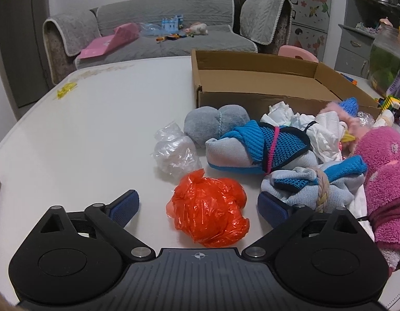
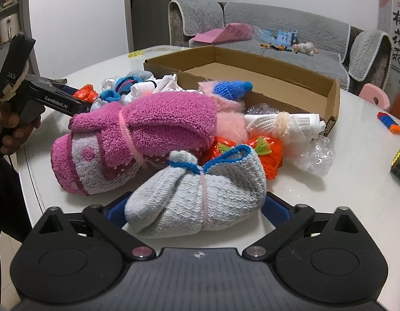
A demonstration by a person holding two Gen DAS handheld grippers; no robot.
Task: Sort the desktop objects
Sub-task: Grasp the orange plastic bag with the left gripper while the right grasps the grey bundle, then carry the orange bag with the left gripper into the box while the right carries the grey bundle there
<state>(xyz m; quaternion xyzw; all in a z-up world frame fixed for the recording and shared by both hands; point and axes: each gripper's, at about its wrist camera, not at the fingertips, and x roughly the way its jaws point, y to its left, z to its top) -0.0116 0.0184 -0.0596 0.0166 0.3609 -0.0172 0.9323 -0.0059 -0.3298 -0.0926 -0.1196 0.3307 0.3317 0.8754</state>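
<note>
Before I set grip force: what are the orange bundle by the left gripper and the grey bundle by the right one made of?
Orange bundle: thin glossy plastic film, by its crinkles and shine, probably a bag. Grey bundle: soft matte knit, likely yarn or wool, with visible stitches and a blue edge.

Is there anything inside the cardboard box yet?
No. In the right wrist view the cardboard box shows only its bare brown floor, while the bundles, such as the pink towel roll, lie on the table outside it.
</note>
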